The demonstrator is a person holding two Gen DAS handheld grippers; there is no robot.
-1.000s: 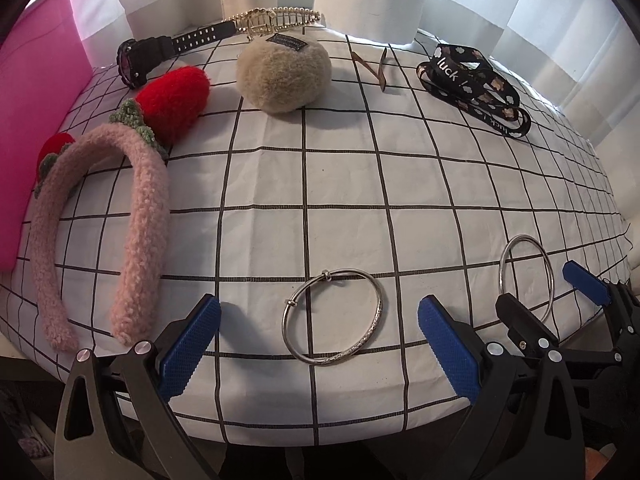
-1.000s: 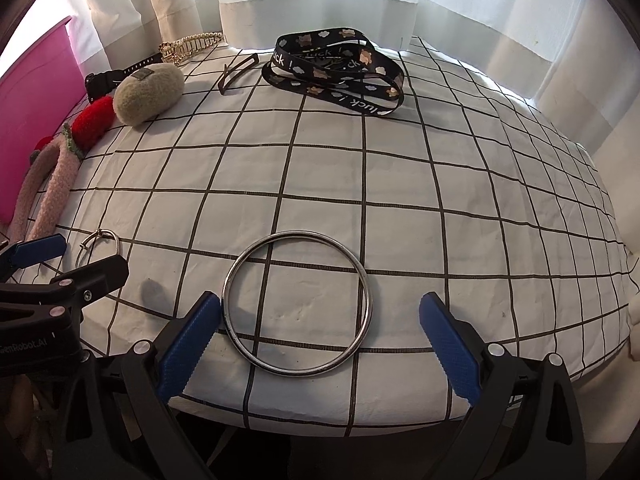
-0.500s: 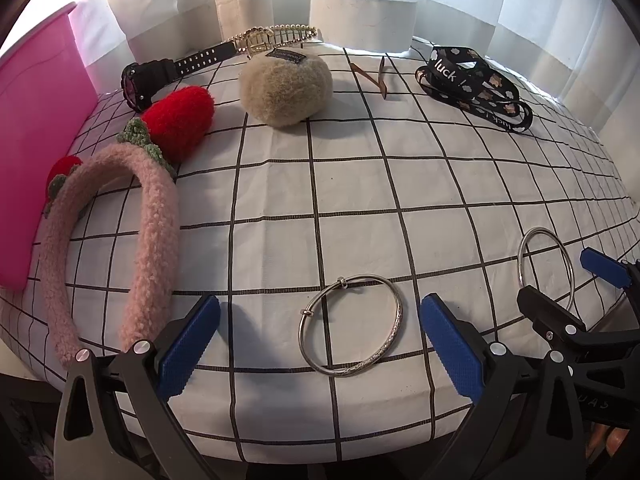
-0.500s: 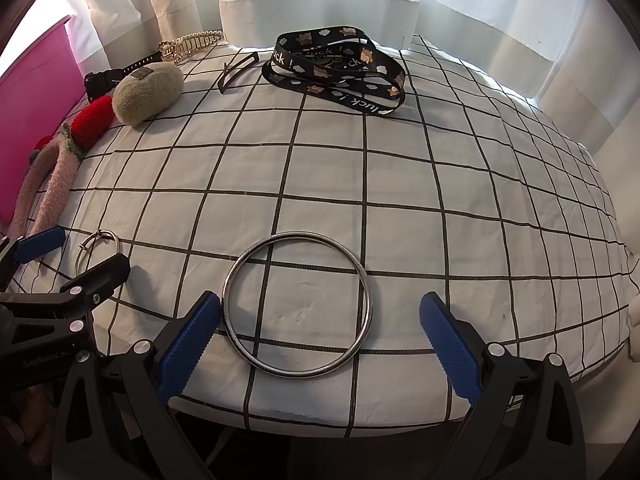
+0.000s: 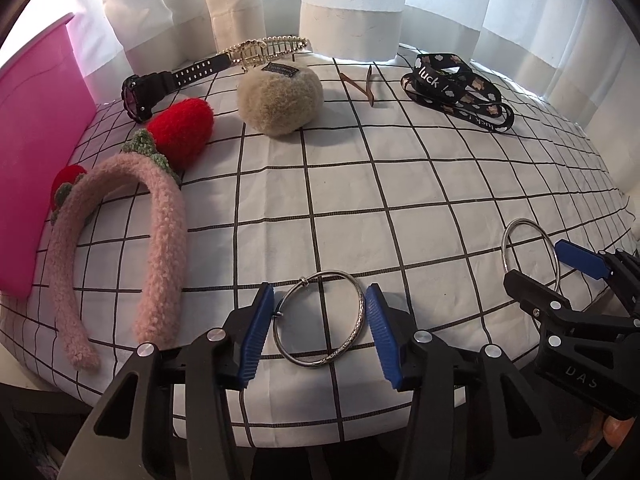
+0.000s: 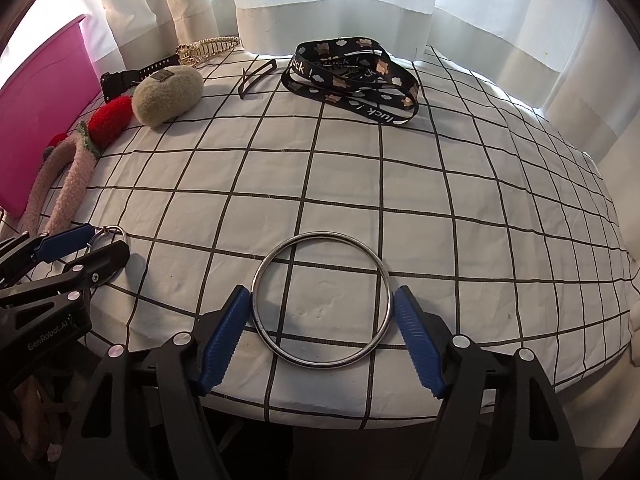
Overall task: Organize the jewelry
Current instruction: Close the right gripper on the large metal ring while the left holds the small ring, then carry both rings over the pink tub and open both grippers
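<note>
A thin silver bangle with a small bead (image 5: 320,318) lies on the checked cloth near the front edge. My left gripper (image 5: 320,326) straddles it, its blue pads (image 5: 256,328) close against the bangle's two sides. A plain steel ring (image 6: 322,299) lies to the right. My right gripper (image 6: 320,330) straddles the ring, its pads (image 6: 224,334) touching or nearly touching the rim. The ring also shows in the left wrist view (image 5: 529,250), and the left gripper in the right wrist view (image 6: 86,248).
A pink plush headband with red strawberries (image 5: 160,216), a beige pompom (image 5: 280,98), a black watch (image 5: 160,82), a gold hair claw (image 5: 268,50), a brown clip (image 5: 362,84) and a black lanyard (image 6: 352,70) lie at the back. A pink box (image 5: 36,152) stands left.
Both grippers have narrowed from wide open, and their pads now stand right at the sides of the bangle and the ring. The left gripper has moved forward over the bangle.
</note>
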